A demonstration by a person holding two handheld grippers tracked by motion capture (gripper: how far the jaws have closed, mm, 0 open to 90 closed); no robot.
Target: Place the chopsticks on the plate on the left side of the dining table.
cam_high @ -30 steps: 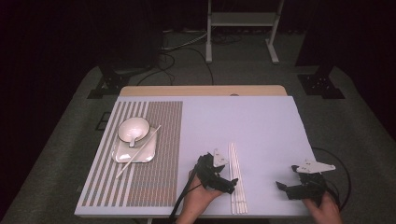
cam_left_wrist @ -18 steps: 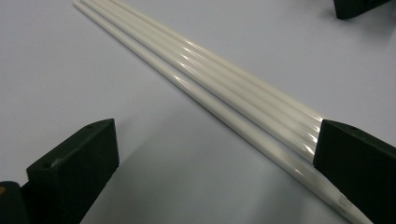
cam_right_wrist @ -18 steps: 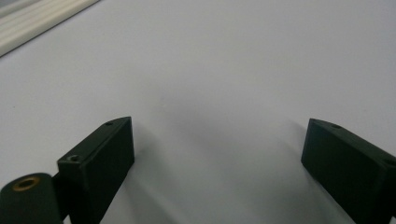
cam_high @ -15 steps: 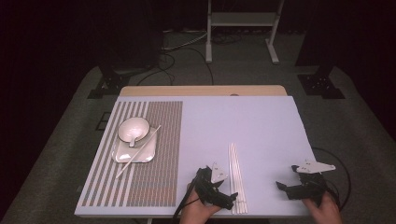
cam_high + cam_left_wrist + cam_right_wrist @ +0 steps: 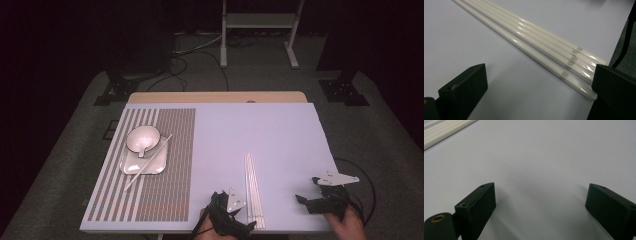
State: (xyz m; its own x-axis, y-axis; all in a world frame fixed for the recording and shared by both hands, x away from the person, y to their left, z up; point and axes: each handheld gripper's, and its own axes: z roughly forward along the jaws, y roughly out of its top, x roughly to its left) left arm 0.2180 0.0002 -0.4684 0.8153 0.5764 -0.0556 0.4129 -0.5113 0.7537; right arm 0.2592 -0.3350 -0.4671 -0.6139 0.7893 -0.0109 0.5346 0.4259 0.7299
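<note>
I am bringing my wide-open left gripper [image 5: 539, 87] around the near ends of the chopsticks [image 5: 544, 47], nothing lifted yet, one already lying across the plate [image 5: 131, 167].

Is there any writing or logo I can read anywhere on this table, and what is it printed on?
No readable words or numbers anywhere.
chopsticks: each of the four white sticks carries a small grey square-spiral mark near its end, a sign rather than letters.
left gripper: no label seen on its black jaws.
right gripper: none either.
bowl, plate, striped mat: too small to tell.
</note>
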